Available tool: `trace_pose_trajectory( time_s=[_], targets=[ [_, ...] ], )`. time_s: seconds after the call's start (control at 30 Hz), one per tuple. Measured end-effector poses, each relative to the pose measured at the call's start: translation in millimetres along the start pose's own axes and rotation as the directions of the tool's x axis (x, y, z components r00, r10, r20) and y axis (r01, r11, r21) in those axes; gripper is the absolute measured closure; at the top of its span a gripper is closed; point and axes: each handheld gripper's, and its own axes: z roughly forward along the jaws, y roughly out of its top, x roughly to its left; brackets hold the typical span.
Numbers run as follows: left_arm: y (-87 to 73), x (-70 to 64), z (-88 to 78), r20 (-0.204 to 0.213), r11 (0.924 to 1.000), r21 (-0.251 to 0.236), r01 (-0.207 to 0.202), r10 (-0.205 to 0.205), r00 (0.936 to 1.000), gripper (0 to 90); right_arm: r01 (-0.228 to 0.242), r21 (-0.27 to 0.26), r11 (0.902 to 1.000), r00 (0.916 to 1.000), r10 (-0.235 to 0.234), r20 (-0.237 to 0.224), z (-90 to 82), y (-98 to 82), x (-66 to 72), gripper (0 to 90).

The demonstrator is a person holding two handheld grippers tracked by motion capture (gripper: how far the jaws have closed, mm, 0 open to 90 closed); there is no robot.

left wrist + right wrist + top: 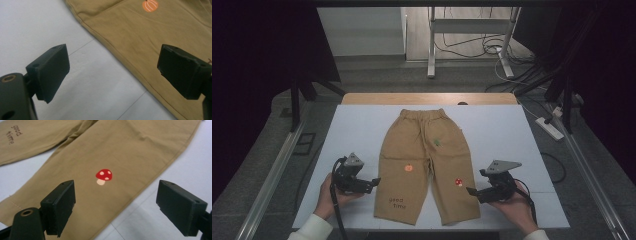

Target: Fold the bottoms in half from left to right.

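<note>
A small pair of tan trousers (424,160) lies flat on the white table (357,130), waistband at the far side, legs toward me. It carries an orange pumpkin print (408,168), a red mushroom print (458,182) and the words "good time". My left gripper (374,182) hovers open just left of the left leg's outer seam (117,47), nothing between its jaws. My right gripper (470,191) is open at the right leg's outer edge, over the mushroom print (104,176). A hand holds each gripper.
The white table has a wooden strip (429,98) along its far edge. Metal rails (272,170) run down both sides. Beyond are a desk frame (472,35), floor cables and a power strip (550,128).
</note>
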Motion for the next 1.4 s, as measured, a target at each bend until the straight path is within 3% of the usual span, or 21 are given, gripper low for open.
trace_pose_trajectory(
  time_s=[0.67,1.0,1.4],
  targets=[
    [6.5,1.7,4.7,0.006,1.0,-0.003,-0.002,0.002,1.0,10.8,0.043,-0.007,0.9991,0.9977,-0.043,-0.053,22.0,22.4,21.1,16.2],
    [9.3,2.4,7.8,0.007,1.0,-0.004,-0.001,0.001,1.0,10.8,0.084,-0.017,0.9964,0.9921,-0.085,-0.092,35.9,42.9,38.8,16.2],
    [12.0,2.0,9.7,0.009,1.0,-0.005,-0.008,0.008,0.9999,10.8,0.11,-0.006,0.9939,0.9867,-0.11,-0.12,49.7,55.2,52.5,16.2]
  ],
)
